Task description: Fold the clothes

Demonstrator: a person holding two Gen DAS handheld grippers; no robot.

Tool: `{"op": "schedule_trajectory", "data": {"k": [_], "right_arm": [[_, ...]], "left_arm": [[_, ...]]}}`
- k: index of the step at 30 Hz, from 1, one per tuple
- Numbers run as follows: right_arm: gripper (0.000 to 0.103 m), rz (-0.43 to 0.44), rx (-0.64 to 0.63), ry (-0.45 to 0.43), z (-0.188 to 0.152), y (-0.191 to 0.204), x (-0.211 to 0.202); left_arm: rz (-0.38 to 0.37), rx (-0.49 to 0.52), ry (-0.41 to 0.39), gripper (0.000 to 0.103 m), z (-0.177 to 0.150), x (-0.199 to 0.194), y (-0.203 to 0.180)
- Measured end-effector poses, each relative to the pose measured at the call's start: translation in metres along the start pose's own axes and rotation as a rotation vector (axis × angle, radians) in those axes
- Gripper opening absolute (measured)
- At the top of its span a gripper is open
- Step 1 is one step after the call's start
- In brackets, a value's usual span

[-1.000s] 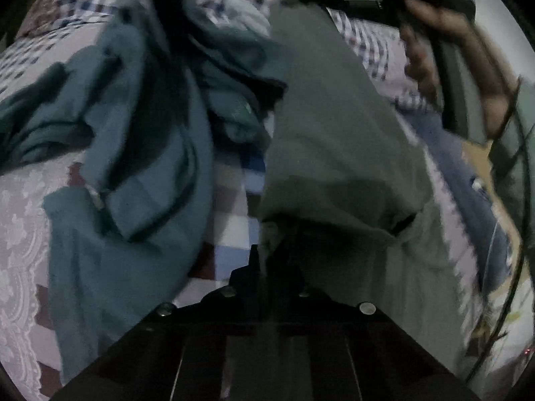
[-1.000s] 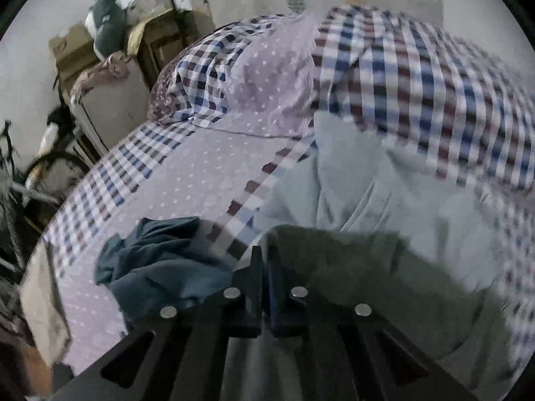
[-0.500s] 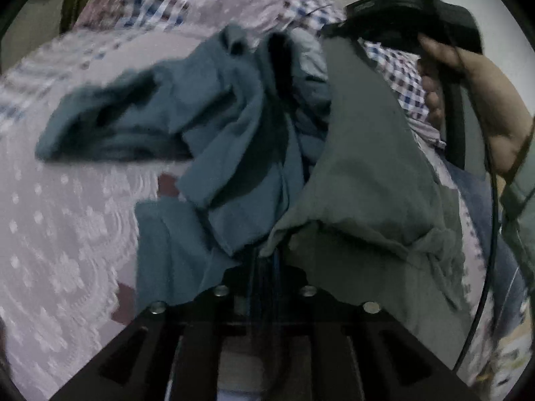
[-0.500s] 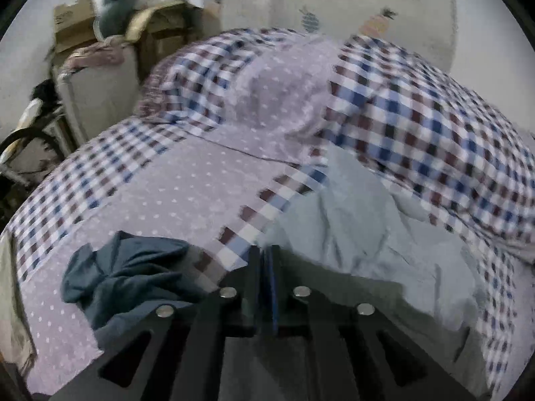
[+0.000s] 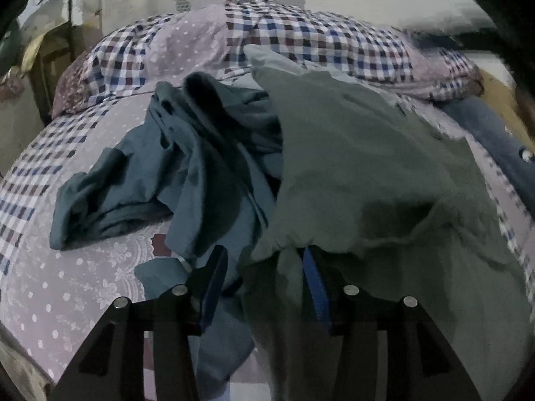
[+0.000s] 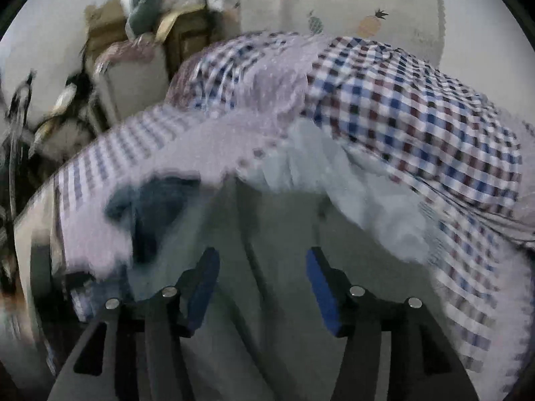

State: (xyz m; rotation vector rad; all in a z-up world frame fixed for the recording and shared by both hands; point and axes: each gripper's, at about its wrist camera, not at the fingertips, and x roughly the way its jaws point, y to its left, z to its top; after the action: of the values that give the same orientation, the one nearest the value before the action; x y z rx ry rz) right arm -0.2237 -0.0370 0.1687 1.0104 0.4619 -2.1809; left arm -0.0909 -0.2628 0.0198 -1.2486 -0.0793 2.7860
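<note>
Fabric is filling the left wrist view: a grey-green garment (image 5: 361, 173) is lying spread over a checked bedspread (image 5: 317, 43), touching a crumpled teal garment (image 5: 174, 173) on its left. The left gripper (image 5: 264, 267) is standing wide, a pinch of grey-green hem bunching between its fingers. In the blurred right wrist view, the right gripper (image 6: 262, 274) is also gaping wide over grey cloth, gripping nothing. Whichever fold is coming, smoothing the cloth flat and taking matching corners is looking wise.
</note>
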Motion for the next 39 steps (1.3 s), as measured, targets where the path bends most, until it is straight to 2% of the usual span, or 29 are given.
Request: {"op": "schedule_trajectory", "data": {"k": [3,4,5,7,10,15,19,24,25,26,27,28,30,39], "right_arm": [[0.059,-0.042,-0.052,0.082,-0.051,-0.018,-0.02],[0.059,-0.054,-0.054,0.117,-0.07,-0.027,-0.025],[0.059,-0.067,-0.053,0.147,-0.088,-0.035,-0.029],[0.059,-0.089,-0.055,0.199,-0.12,-0.05,-0.035],[0.059,-0.116,-0.082,0.275,-0.159,-0.063,-0.033],[0.057,-0.139,-0.086,0.359,-0.203,-0.08,-0.02],[0.053,-0.147,-0.107,0.354,-0.218,-0.081,-0.015],[0.053,-0.169,-0.119,0.329,-0.215,-0.086,-0.006],[0.048,-0.166,-0.126,0.335,-0.216,-0.085,-0.003],[0.03,-0.162,-0.134,0.342,-0.217,-0.084,0.0],[0.017,-0.159,-0.142,0.349,-0.218,-0.083,0.003],[0.005,-0.171,-0.158,0.337,-0.218,-0.078,0.001],[0.005,-0.201,-0.191,0.307,-0.219,-0.069,-0.005],[0.005,-0.111,-0.467,0.191,-0.271,0.074,-0.099]], "left_arm": [[-0.009,-0.015,-0.01,0.05,0.001,0.003,0.0],[-0.013,-0.015,-0.01,0.042,0.001,0.002,-0.001],[-0.022,-0.013,-0.009,0.026,0.002,0.004,-0.003],[-0.03,-0.024,0.001,0.011,0.003,0.008,-0.006],[-0.053,-0.122,0.012,0.009,0.003,0.012,0.004],[-0.109,-0.273,0.025,0.009,0.001,0.017,0.022],[-0.103,-0.286,0.038,0.009,-0.002,0.025,0.019],[-0.089,-0.285,0.048,0.009,-0.003,0.031,0.014],[-0.087,-0.285,0.048,0.009,-0.002,0.032,0.013],[-0.086,-0.284,0.05,0.009,-0.002,0.033,0.013],[-0.084,-0.283,0.051,0.009,-0.002,0.034,0.012],[-0.083,-0.282,0.051,0.009,-0.001,0.035,0.012],[-0.085,-0.285,0.051,0.009,-0.001,0.036,0.012],[-0.118,-0.324,0.049,0.009,-0.009,0.037,0.021]]}}
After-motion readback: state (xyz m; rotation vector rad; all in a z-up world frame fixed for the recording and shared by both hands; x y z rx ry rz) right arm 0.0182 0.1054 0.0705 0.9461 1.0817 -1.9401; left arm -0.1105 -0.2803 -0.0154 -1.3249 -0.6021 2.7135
